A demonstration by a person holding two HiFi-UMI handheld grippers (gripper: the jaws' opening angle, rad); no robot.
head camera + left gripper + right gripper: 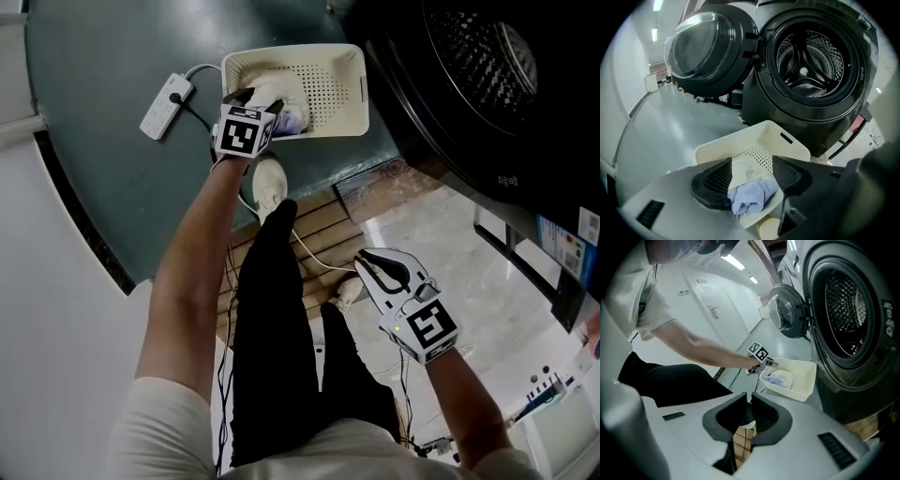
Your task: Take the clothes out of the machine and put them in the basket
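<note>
A cream perforated basket (339,120) stands on the floor in front of the dark washing machine (487,56), whose drum (811,61) shows no clothes. In the basket lie a white cloth (746,168) and a pale blue garment (751,197), bunched at its left end (284,111). My left gripper (253,96) hangs just over them, jaws open; the clothes show between the pads (750,177) without being pressed. My right gripper (377,266) is held low beside the person's leg, jaws shut and empty (747,416). The right gripper view shows the basket (802,380) and the left gripper (766,363) over it.
The machine's round door (708,47) stands swung open to the left. A white power strip (167,106) and its cable lie on the grey floor left of the basket. The person's white shoe (269,183) stands just short of the basket, on wooden slats.
</note>
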